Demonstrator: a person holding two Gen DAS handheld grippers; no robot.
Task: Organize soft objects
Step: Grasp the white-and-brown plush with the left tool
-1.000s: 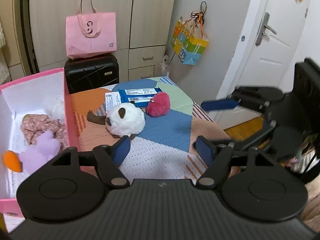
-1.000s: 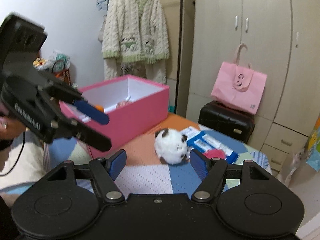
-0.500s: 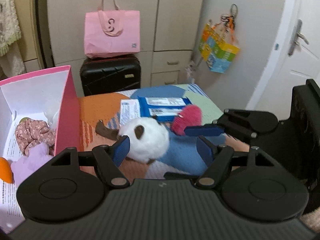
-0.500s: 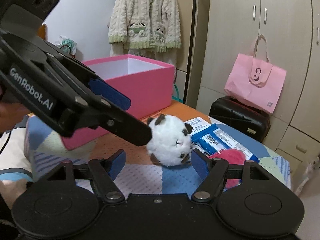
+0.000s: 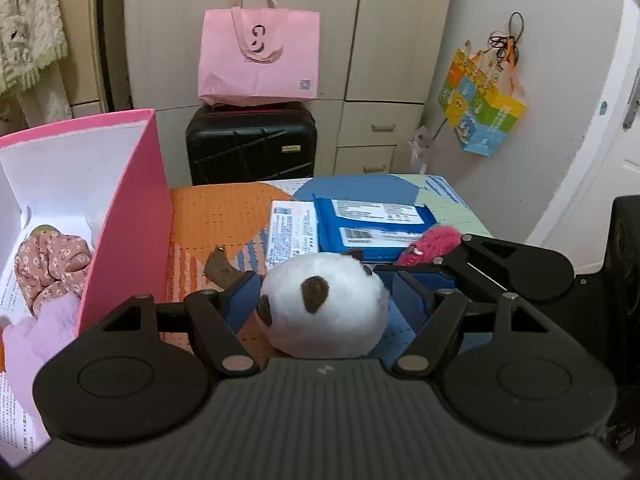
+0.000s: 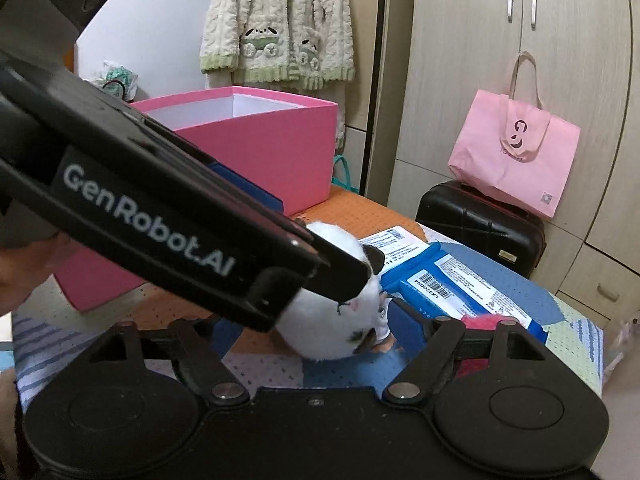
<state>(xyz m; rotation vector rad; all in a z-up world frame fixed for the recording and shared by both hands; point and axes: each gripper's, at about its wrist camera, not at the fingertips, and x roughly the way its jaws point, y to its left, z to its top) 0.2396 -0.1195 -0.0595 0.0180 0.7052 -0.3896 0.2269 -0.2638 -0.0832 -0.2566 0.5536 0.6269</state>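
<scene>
A round white plush with dark ears (image 5: pixel 326 304) lies on the patchwork cloth, between the open jaws of my left gripper (image 5: pixel 326 300). In the right wrist view the same plush (image 6: pixel 340 316) sits between the jaws of my open right gripper (image 6: pixel 320 324), partly hidden by the left gripper's body (image 6: pixel 160 216). A red fluffy plush (image 5: pixel 430 244) lies just behind and to the right; it shows in the right wrist view (image 6: pixel 482 322) too. The pink box (image 5: pixel 128 208) at the left holds a floral scrunchie (image 5: pixel 52 264) and a lilac plush (image 5: pixel 36 336).
Blue packets (image 5: pixel 368 228) and a brown item (image 5: pixel 222 270) lie on the cloth behind the white plush. A black suitcase (image 5: pixel 250 144) with a pink bag (image 5: pixel 260 60) stands beyond the table. A door and wall are at the right.
Both grippers have moved forward onto the white plush, which now sits between both pairs of open jaws. The left gripper fills more of the right wrist view.
</scene>
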